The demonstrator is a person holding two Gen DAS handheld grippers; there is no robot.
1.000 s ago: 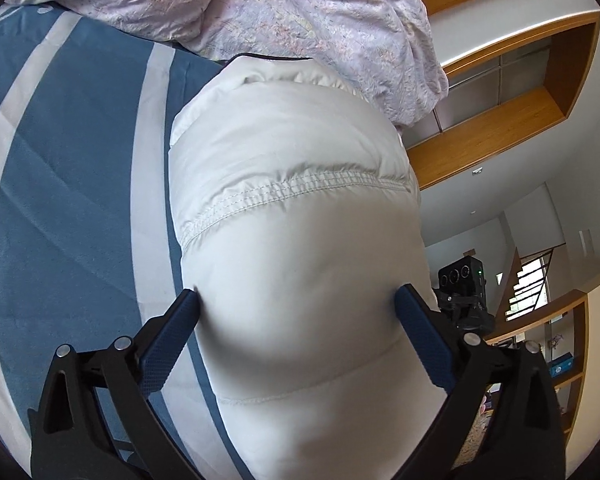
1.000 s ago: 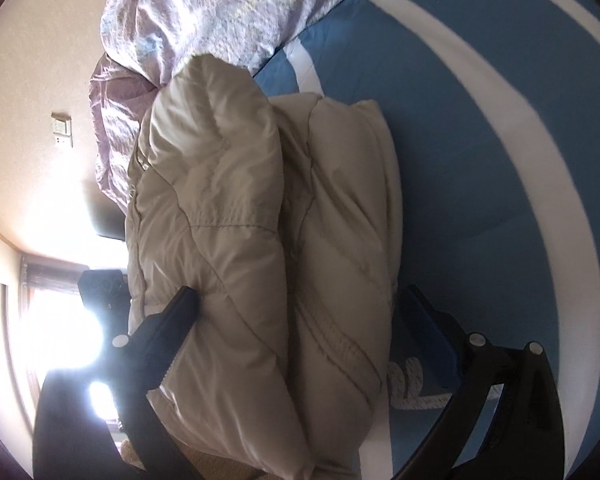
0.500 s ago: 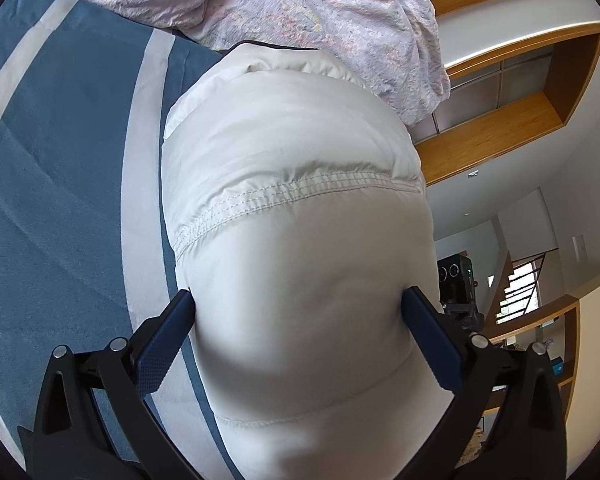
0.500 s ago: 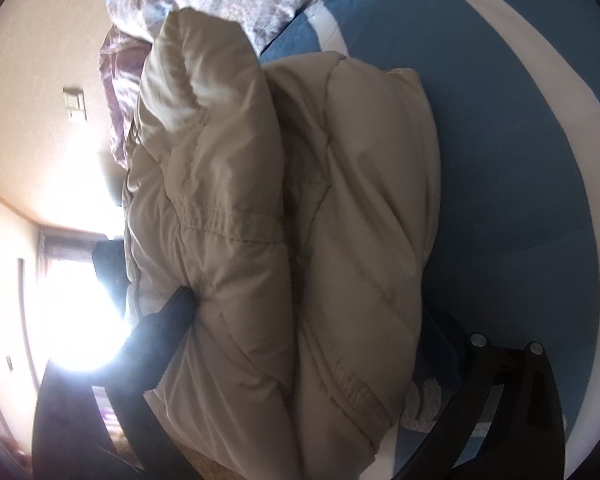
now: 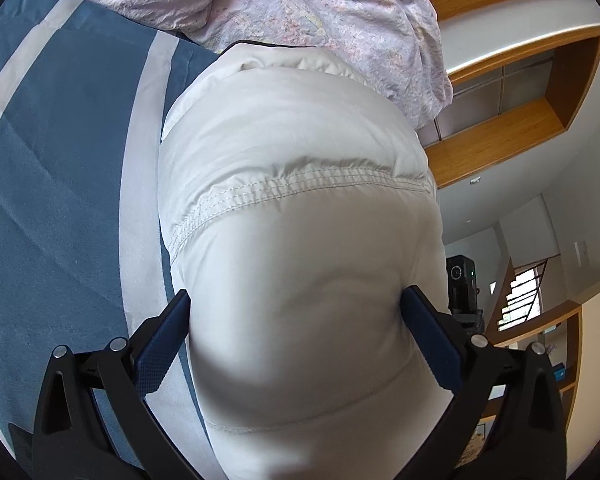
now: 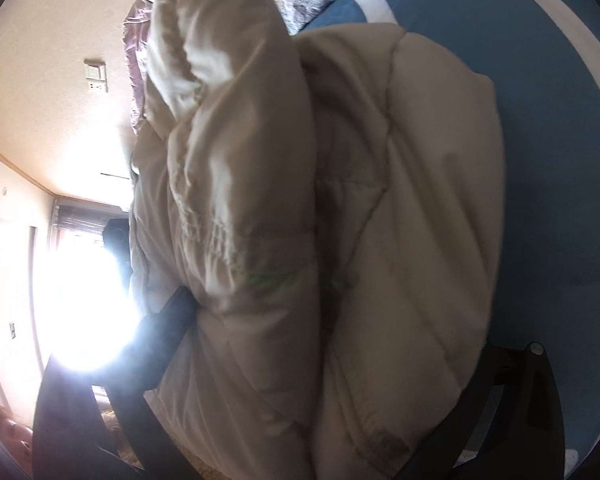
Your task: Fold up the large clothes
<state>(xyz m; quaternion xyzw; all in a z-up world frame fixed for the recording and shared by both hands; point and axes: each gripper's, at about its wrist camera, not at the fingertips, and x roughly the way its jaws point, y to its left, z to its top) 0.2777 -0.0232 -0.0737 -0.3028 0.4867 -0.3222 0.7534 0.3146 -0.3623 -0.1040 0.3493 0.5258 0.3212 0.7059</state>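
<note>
A puffy off-white down jacket [image 5: 296, 208] lies folded into a thick bundle on a blue bed sheet with white stripes [image 5: 60, 152]. My left gripper [image 5: 296, 312] is wide open, its blue pads pressing both sides of the bundle's end. In the right wrist view the same jacket [image 6: 340, 240] fills the frame. My right gripper [image 6: 332, 320] is wide open and straddles the bundle's other end; its left finger [image 6: 168, 320] touches the fabric, and the right finger is mostly hidden behind it.
A crumpled pink floral duvet [image 5: 300, 12] lies just beyond the jacket. A black camera on a stand [image 5: 462, 280] and wooden shelves [image 5: 520, 92] are past the bed. A bright window [image 6: 76, 300] glares in the right wrist view.
My right gripper has pushed forward onto the bundle, which now fills its view and covers its right finger. My left gripper has barely moved, staying pressed around the other end.
</note>
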